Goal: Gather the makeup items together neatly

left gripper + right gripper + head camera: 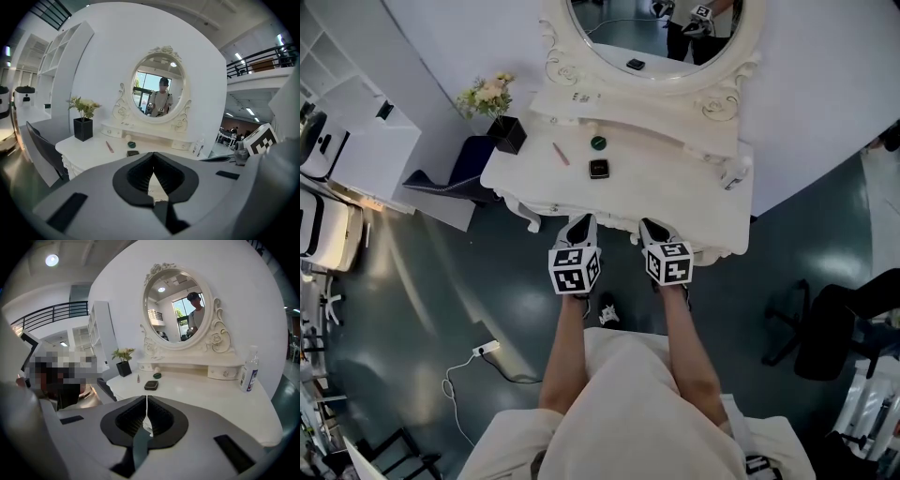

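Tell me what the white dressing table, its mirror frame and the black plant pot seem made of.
White dressing table: likely painted wood, with a smooth satin cream surface and scalloped edge. Oval white mirror frame: carved wood or moulded resin, judging by the scrolls and roses. Black square plant pot: smooth-sided, ceramic or plastic; cannot tell which.

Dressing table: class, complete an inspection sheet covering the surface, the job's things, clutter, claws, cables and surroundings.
Surface: white dressing table, mostly bare.
Job's things: pink stick, green round item and black square case lie apart near the mirror's base.
Clutter: potted plant at the left corner, bottle at the right.
Claws: left claw shut, empty; right claw shut, empty.
Cables: white power strip with cord on the floor.
Surroundings: oval mirror, white shelving, black office chair.
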Tool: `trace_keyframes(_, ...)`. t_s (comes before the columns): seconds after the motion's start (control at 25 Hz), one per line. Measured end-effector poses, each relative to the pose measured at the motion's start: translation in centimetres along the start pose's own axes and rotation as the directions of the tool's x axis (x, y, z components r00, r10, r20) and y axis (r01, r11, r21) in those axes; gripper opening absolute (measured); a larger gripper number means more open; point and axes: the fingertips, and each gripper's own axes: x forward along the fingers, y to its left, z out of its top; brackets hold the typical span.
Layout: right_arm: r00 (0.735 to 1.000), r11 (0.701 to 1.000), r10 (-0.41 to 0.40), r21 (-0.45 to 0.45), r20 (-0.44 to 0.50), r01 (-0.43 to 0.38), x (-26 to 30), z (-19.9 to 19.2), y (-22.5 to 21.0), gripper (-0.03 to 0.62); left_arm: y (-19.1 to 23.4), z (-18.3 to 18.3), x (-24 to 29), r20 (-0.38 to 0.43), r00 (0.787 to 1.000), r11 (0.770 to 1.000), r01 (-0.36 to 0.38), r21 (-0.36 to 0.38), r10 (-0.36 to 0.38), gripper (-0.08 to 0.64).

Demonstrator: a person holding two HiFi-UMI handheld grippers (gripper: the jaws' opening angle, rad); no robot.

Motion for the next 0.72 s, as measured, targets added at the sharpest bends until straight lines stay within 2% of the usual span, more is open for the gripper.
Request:
trace_keyframes(0.36,1.000,0.999,-0.028,0.029,0.014,0.027,3.8,1.2,-0.1,0.044,3.4,-0.1,2.9,-0.032,0.999,0.999,0.030,-0.023,-0.031,0.015)
trace_keyframes(0.72,1.000,1.000,-0.001,0.029,0.005,0.001,7.2,2.2,-1.4,0.044,4.6,-1.7,6.4,-0.092,0.995,1.000,0.026,-0.014,-0.027,0.015)
